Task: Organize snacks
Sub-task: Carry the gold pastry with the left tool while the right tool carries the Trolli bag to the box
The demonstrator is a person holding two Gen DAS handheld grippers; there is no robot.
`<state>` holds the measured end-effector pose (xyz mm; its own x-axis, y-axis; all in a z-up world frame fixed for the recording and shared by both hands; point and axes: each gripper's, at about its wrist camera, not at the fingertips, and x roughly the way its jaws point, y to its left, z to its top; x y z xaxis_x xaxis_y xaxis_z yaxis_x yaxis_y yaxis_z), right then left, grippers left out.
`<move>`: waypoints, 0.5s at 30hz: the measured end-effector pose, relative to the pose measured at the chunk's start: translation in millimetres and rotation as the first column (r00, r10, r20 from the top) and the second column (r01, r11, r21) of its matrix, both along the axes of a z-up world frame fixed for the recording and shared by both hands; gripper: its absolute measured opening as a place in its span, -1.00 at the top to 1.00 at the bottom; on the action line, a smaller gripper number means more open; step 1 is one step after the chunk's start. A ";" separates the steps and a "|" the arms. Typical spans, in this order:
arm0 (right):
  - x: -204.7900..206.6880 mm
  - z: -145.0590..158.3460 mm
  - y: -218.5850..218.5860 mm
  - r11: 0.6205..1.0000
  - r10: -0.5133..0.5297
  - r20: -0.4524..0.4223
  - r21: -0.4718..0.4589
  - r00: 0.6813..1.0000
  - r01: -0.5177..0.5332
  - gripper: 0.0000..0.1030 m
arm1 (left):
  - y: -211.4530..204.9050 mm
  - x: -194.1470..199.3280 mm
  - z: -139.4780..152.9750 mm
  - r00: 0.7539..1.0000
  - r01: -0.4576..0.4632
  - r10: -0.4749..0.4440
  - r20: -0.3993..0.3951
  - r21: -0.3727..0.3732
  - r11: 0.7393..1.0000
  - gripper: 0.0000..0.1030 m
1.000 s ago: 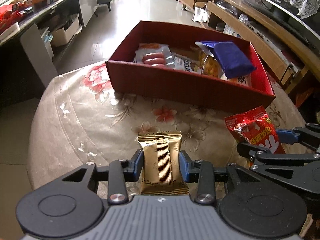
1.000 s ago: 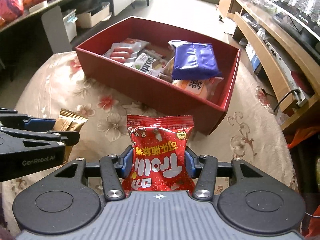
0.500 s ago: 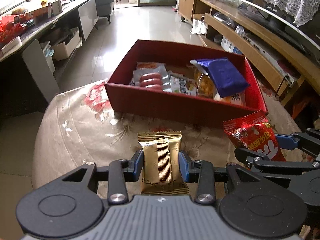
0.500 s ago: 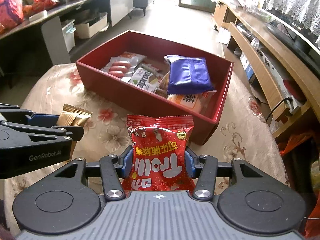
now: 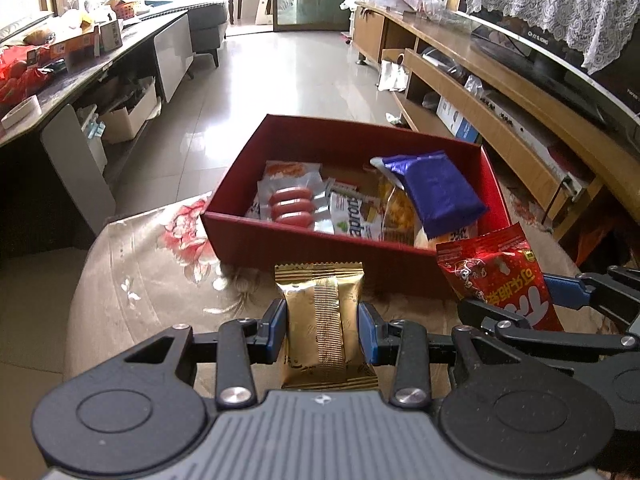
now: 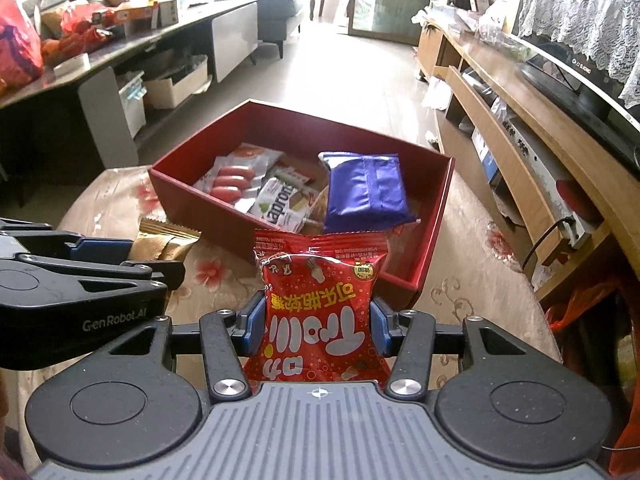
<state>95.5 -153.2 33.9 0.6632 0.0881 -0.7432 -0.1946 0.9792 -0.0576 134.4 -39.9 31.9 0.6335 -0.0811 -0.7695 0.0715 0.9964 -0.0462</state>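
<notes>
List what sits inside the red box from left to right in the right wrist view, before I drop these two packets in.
Inside the red box: sausage pack → white and green packet → blue packet. More wrappers lie under these, too covered to place.

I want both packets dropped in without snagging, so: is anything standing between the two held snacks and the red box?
Nothing visible on the cloth in between. The gold packet in the left gripper and the red bag in the right gripper face only the red box's near wall, which they must clear. Inside, the blue packet rides high.
</notes>
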 end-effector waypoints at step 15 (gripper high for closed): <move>41.8 23.0 -7.9 0.998 -0.057 0.088 0.032 0.994 0.054 -0.14 | -9.5 56.3 26.9 0.995 -0.023 0.021 0.096 0.021 1.000 0.24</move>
<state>137.3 -161.1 56.9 0.7311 0.0704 -0.6787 -0.1354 0.9899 -0.0432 190.7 -49.4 58.8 0.7058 -0.0501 -0.7066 0.0528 0.9984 -0.0181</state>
